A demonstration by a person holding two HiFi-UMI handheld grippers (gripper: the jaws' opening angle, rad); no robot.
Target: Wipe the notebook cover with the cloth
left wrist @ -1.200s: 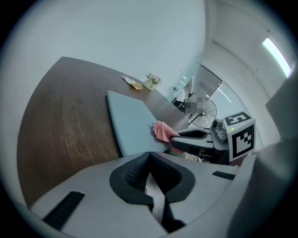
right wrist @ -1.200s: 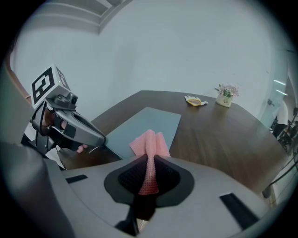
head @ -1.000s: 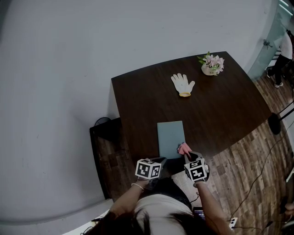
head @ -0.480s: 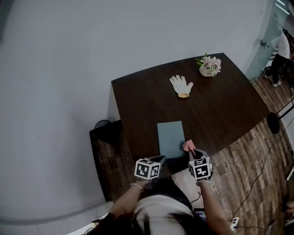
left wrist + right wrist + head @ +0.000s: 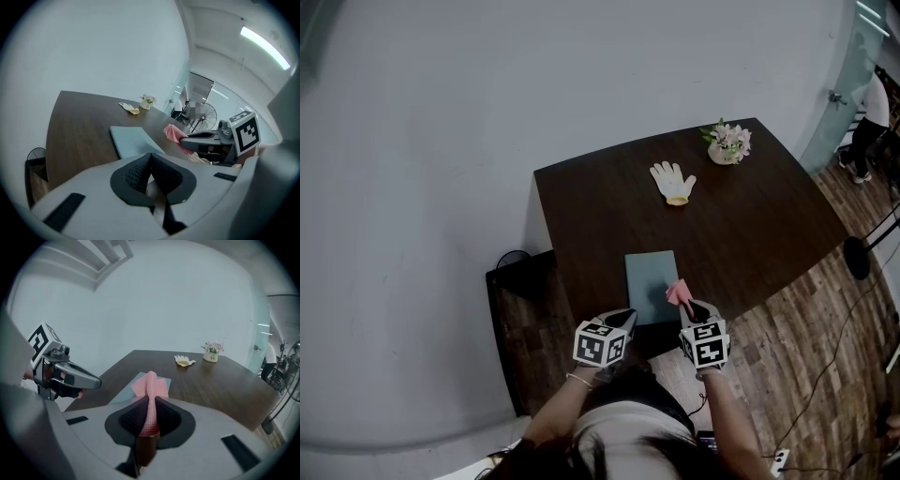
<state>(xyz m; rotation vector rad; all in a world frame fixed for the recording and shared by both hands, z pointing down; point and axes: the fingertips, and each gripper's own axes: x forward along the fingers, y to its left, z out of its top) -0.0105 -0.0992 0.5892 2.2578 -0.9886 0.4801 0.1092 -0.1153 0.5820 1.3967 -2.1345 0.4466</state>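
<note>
Right tongs (image 5: 149,403) clamp the pink cloth (image 5: 150,386) at the near right corner of the notebook (image 5: 649,279); left tongs (image 5: 150,160) are pressed together, empty, near the worktop (image 5: 750,220).

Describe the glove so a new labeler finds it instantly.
Start at the dark table; go to its far end, away from the person. The glove lies flat there, left of the flower pot. It is the only white, hand-shaped thing, with a yellow cuff.

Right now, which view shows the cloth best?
Right gripper view: the cloth sits close and central, clamped in the right gripper. Head view shows a small pink patch by the notebook; left gripper view shows it side-on.
</note>
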